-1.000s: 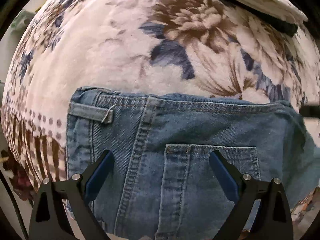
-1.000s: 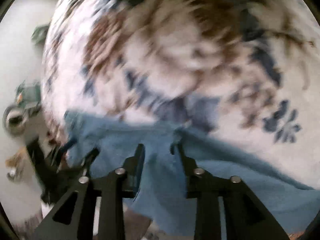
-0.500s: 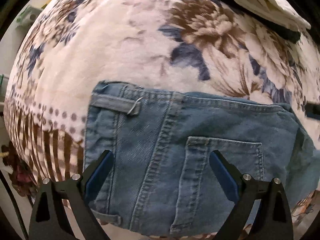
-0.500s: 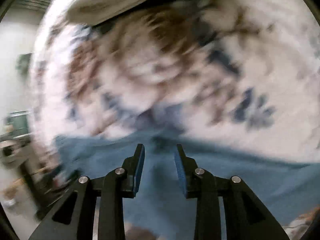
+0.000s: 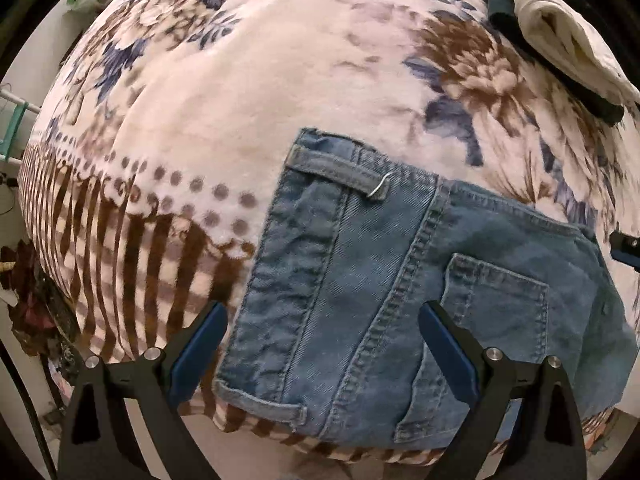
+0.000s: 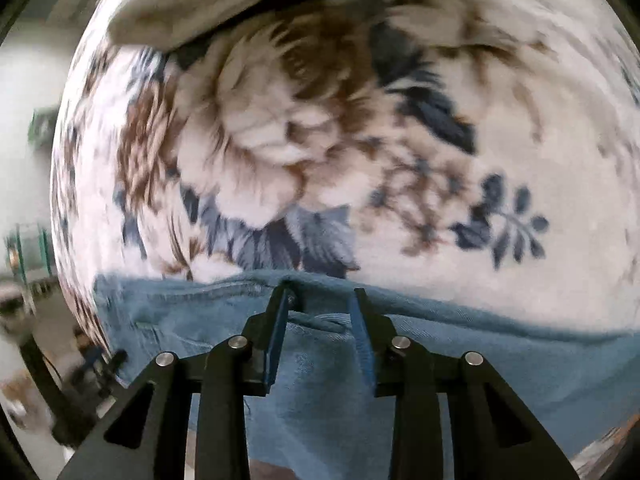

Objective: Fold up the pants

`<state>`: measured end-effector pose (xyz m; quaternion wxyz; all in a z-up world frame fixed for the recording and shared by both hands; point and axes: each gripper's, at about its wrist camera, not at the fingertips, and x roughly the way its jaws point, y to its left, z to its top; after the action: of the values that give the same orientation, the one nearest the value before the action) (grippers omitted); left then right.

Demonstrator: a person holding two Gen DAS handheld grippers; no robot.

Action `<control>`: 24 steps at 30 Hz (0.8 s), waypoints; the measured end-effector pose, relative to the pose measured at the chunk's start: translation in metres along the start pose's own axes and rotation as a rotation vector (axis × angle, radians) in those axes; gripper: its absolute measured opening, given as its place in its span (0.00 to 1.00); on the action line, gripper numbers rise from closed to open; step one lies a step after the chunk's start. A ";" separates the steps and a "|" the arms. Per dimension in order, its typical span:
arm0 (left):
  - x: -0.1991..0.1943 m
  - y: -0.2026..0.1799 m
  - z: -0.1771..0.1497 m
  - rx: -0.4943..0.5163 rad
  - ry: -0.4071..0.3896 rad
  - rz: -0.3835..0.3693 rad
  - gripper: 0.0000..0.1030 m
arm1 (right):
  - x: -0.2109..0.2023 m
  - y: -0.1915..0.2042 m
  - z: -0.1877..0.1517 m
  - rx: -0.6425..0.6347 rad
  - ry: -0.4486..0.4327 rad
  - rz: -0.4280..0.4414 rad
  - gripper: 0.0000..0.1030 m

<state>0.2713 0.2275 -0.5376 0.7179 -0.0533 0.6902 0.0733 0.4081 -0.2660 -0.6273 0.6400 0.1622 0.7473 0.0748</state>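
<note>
Between and ahead of left gripper point(image 5: 322, 326) fingers, spread wide and empty: jeans point(image 5: 400, 280) flat on floral blanket point(image 5: 240, 120), waistband end outermost | right gripper point(image 6: 322, 300) part-open, straddling denim edge, grip uncertain | progress: compact folded bundle, apparently near done; final tidy left

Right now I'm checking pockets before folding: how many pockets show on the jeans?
1: a back pocket on the jeans, by the left gripper's right finger. Others may be hidden.
</note>
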 end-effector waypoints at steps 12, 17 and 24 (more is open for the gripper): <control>0.000 -0.081 0.023 0.150 -0.055 -0.056 0.95 | 0.025 0.053 0.008 -0.121 -0.039 -0.075 0.00; 0.004 -0.082 0.015 0.140 -0.038 -0.056 0.95 | 0.011 0.017 0.016 0.005 0.006 0.078 0.03; -0.026 0.011 -0.031 -0.049 -0.028 -0.078 0.95 | 0.008 0.031 -0.101 0.222 0.036 0.168 0.67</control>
<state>0.2380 0.2319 -0.5124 0.7285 -0.0965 0.6753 0.0627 0.3130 -0.2251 -0.6076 0.5960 0.2926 0.7463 0.0480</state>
